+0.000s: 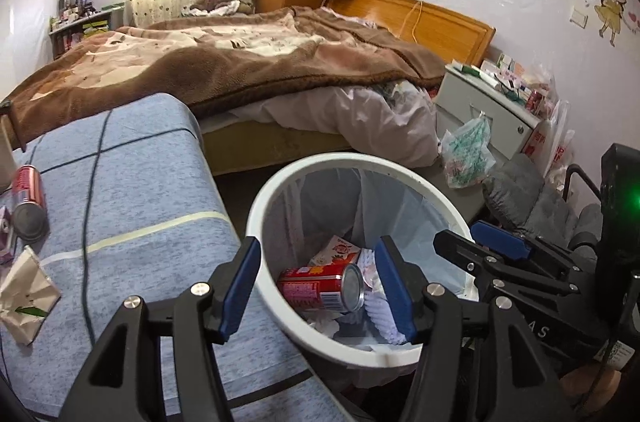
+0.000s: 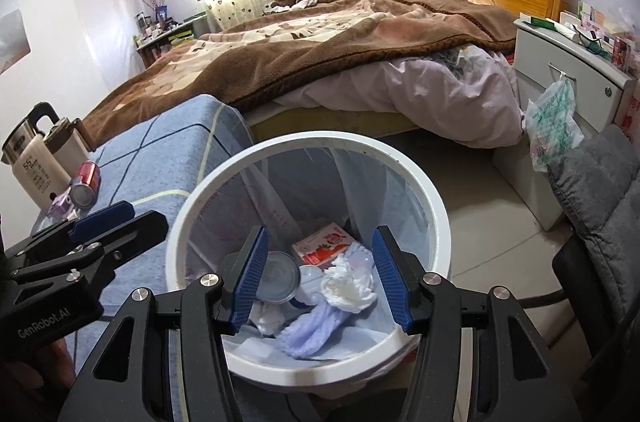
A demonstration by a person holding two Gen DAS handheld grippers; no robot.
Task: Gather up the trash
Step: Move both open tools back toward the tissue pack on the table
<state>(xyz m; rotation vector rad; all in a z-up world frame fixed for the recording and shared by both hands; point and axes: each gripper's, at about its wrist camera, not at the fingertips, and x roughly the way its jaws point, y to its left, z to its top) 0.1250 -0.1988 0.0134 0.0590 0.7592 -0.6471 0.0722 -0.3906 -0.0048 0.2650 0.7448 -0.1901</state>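
A white round trash bin [image 1: 262, 202] with a clear liner stands on the floor beside a blue-covered table [image 1: 140, 190]. In it lie a red can [image 1: 320, 288], a strawberry carton [image 1: 338, 250] and crumpled tissue. My left gripper [image 1: 318, 288] is open and empty over the bin's left rim. My right gripper [image 2: 320, 276] is open and empty above the bin [image 2: 436, 222]; the carton [image 2: 324, 246], tissue [image 2: 348, 288] and a can's end [image 2: 280, 276] show below it. On the table lie a pink can [image 1: 28, 200] and a crumpled white wrapper [image 1: 26, 294].
A bed with a brown blanket [image 1: 240, 58] fills the back. A white nightstand [image 1: 484, 110] with a hanging plastic bag [image 1: 468, 150] stands at right, beside a grey cushioned chair [image 1: 532, 194]. A kettle [image 2: 36, 154] stands on the table. A black cable [image 1: 86, 222] crosses the cloth.
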